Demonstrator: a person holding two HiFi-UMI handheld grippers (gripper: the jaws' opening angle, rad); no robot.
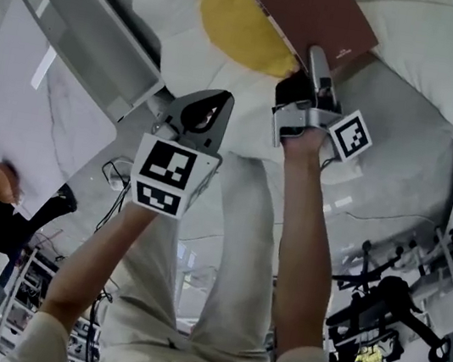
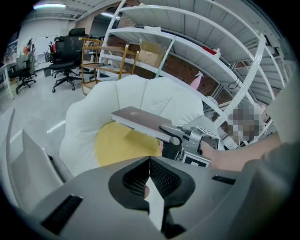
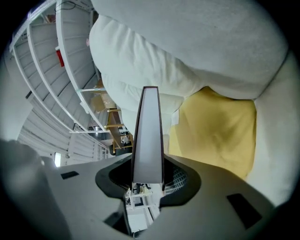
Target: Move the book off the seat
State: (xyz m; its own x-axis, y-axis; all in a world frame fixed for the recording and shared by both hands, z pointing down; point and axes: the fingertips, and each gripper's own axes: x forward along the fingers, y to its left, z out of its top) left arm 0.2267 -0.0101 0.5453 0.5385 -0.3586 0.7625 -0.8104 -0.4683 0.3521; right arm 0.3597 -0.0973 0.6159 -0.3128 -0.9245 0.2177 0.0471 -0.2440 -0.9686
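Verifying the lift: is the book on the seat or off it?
Off: the right gripper holds the book level, above the yellow cushion.

The left forearm (image 1: pixel 97 262) and the right forearm (image 1: pixel 304 258), both bare, reach up the head view from 6 o'clock. The left gripper (image 1: pixel 215 105) tilts toward 1 o'clock, its jaws pressed together on nothing. At its 2 o'clock, the right gripper (image 1: pixel 315 62) points to 12 o'clock, jaws clamped on the book (image 1: pixel 311 9) by its edge.
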